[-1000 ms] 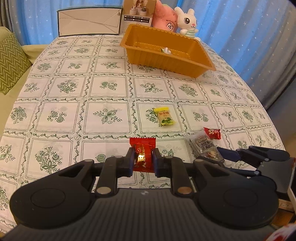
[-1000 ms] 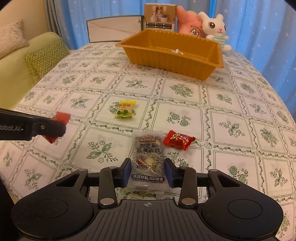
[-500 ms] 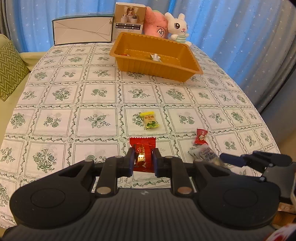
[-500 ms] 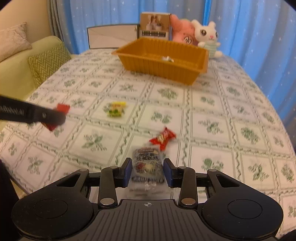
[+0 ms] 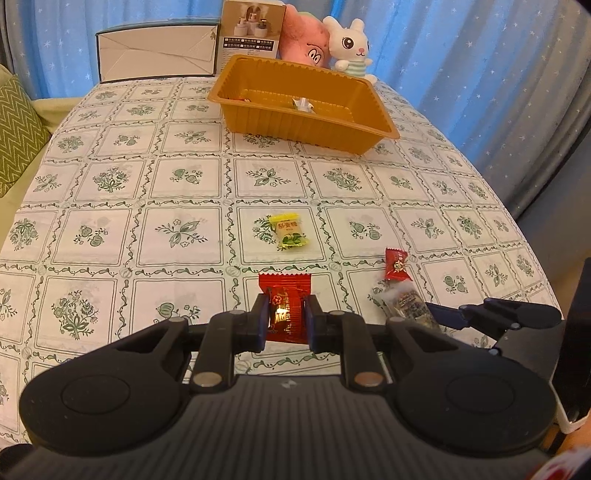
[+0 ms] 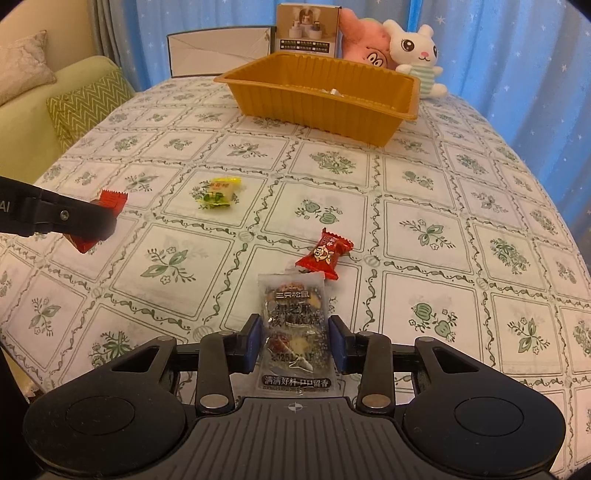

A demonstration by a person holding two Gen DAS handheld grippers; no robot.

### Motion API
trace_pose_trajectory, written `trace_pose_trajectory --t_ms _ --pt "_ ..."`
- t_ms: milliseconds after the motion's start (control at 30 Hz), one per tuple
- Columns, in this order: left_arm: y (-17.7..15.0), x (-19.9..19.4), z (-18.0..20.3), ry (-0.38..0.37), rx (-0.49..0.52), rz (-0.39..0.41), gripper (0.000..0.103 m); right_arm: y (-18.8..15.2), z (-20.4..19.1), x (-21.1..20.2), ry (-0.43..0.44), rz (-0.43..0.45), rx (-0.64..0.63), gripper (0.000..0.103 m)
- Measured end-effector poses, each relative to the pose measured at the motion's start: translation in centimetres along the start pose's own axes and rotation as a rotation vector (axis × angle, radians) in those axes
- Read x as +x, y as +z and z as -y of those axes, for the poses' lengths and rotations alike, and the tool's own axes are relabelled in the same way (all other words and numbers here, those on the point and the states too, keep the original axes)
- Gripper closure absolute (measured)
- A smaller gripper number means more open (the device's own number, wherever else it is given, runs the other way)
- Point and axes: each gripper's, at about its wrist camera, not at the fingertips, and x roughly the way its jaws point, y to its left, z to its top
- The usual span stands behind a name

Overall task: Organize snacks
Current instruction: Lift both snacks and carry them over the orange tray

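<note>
My left gripper (image 5: 284, 317) is shut on a flat red snack packet (image 5: 286, 306) and holds it above the tablecloth; it also shows in the right wrist view (image 6: 94, 227). My right gripper (image 6: 295, 341) is shut on a clear packet with dark print (image 6: 293, 328), held above the table; the packet also shows in the left wrist view (image 5: 404, 304). A yellow-green candy (image 5: 289, 230) and a small red candy (image 5: 397, 264) lie on the table. An orange tray (image 5: 306, 122) stands at the far side with a small wrapper inside.
A white box (image 5: 157, 55), a brown carton (image 5: 253, 27), a pink plush (image 5: 304, 40) and a white bunny plush (image 5: 351, 44) stand behind the tray. A green zigzag cushion (image 5: 16, 125) lies off the table's left edge. Blue curtains hang behind.
Both grippers have risen with their packets held and the view has drawn back from the table. The candies on the table have not moved.
</note>
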Motion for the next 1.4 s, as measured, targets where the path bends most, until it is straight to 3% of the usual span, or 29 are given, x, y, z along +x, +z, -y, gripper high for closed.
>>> trace_pose_trajectory --t_ms 433,1133,1400 --pt "0.5 -1.6 0.9 0.011 -0.003 0.041 0.085 1.4 0.4 -4.7 0.015 0.103 0.045 0.065" --pt "1.3 -2.3 2.1 -0.004 0.019 0.062 0.085 1.9 1.8 -6.3 0.005 0.125 0.091 0.065" --pt "3.0 -1.6 2.2 -0.024 0.017 0.075 0.085 3.3 2.9 -6.3 0.003 0.135 0.097 0.065"
